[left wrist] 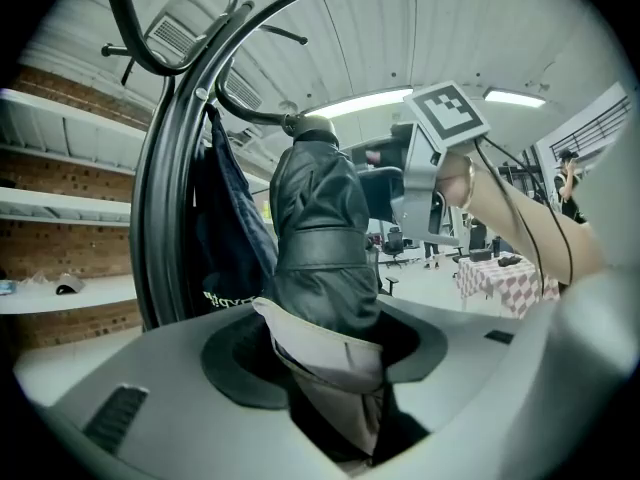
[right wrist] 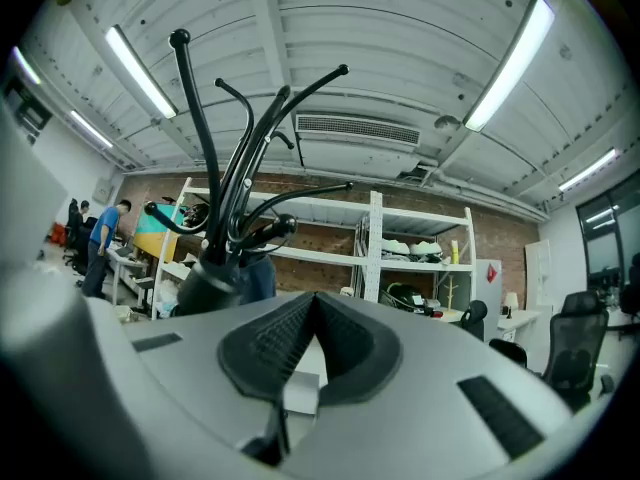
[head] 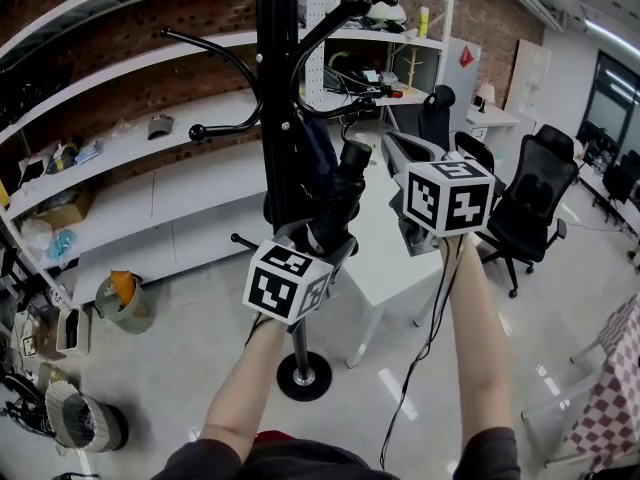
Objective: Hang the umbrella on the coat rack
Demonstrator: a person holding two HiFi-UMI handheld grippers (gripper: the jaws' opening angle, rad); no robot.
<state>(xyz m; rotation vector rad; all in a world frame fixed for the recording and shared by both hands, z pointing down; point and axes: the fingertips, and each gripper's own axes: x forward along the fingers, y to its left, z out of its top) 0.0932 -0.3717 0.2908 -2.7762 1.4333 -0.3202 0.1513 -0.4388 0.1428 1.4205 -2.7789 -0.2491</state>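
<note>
Here, left claw (left wrist: 326,356) grips the umbrella (left wrist: 320,223) beside the coat rack (left wrist: 166,218).

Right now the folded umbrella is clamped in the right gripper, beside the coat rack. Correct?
Not quite: it is the left gripper that clamps the folded umbrella beside the coat rack, as the left gripper view shows.

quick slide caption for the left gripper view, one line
Left gripper holding a folded black umbrella close beside the black coat rack, below its curved hooks.
</note>
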